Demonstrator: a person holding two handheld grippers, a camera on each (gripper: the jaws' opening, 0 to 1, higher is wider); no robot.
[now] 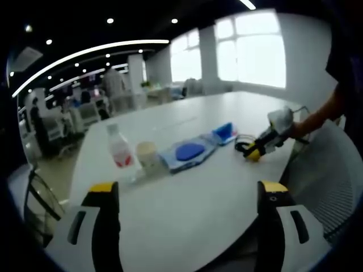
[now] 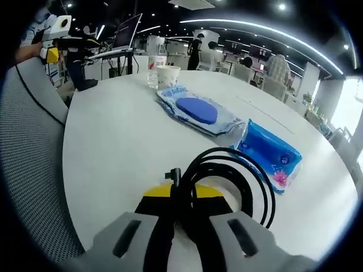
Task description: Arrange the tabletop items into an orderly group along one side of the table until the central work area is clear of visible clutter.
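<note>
Holding the coiled black cable (image 2: 227, 181) in your right gripper (image 2: 181, 198), you have its jaws closed on the loop where it bunches, with the rest of the coil resting on the white table (image 2: 113, 147) near the edge closest to you. In the left gripper view that same gripper (image 1: 253, 151) sits at the table's right-hand edge with the cable (image 1: 243, 144) under it. Your left gripper (image 1: 187, 195) hangs above the near edge with its jaws wide apart, holding nothing.

By my reading the job is only partly done. A plastic bottle (image 1: 119, 148), a paper cup (image 1: 147, 156), a flat pack of wipes with a blue lid (image 1: 190, 153) and a smaller blue packet (image 1: 226, 133) already lie in a rough line, the bottle, cup and wipes close together and the packet just beyond. That line, though, runs across the table rather than along an edge, so you probably have to shift all four toward one side, and the cable has yet to join them.

Some things you cannot settle here. The bottle's label is blurred. The cable's plug (image 2: 174, 175) peeks out just above your jaws, but its other end is hidden. The far half of the table is washed out by window glare, and its near edge is cut off behind your left jaws.
</note>
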